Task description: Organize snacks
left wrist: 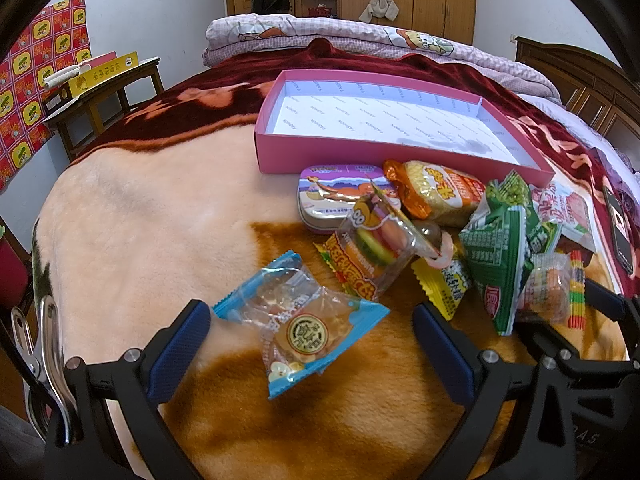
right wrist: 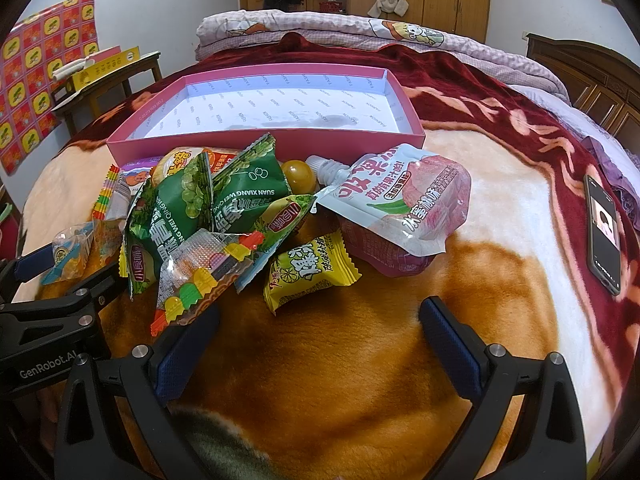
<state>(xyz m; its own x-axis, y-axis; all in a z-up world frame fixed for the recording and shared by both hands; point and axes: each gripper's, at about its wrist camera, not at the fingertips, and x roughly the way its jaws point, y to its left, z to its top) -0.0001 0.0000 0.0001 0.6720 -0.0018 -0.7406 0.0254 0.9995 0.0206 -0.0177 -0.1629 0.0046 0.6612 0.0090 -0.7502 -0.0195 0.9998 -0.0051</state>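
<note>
A pile of snacks lies on a plush blanket in front of an empty pink box [left wrist: 328, 156] [right wrist: 256, 142]. My left gripper [left wrist: 312, 344] is open, its blue fingers on either side of a clear blue-edged candy packet [left wrist: 304, 320]. Beyond that packet sit a purple tin [left wrist: 340, 196], a burger gummy pack [left wrist: 376, 240], an orange noodle pack [left wrist: 440, 192] and green pea bags [left wrist: 504, 240]. My right gripper [right wrist: 320, 340] is open over bare blanket, just short of a yellow lemon candy [right wrist: 308, 268], a rainbow-edged packet [right wrist: 200, 280], green pea bags [right wrist: 224, 196] and a pink jelly pouch [right wrist: 404, 204].
A phone [right wrist: 604, 232] lies on the blanket at the right. Folded quilts [left wrist: 340, 36] sit at the bed's far end. A wooden side table [left wrist: 104, 88] with a yellow box stands at the left. The other gripper's body shows at each view's edge.
</note>
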